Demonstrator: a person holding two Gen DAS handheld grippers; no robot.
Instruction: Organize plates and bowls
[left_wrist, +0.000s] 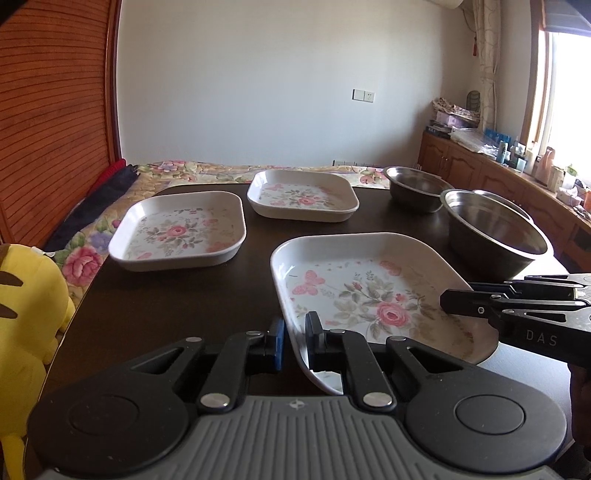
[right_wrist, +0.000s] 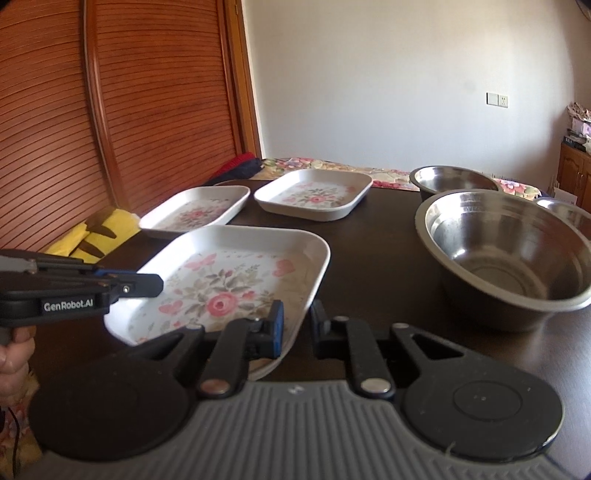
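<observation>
the nearest floral plate (left_wrist: 373, 295) sits tilted at the near worktop (left_wrist: 184, 295) edge, near corner raised, left gripper (left_wrist: 295, 341) and right gripper (right_wrist: 297, 325) fingers each pinching its rim from opposite sides.

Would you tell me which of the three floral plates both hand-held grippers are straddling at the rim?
The nearest white square floral plate, tilted off the table; the other two lie flat farther back.
</observation>
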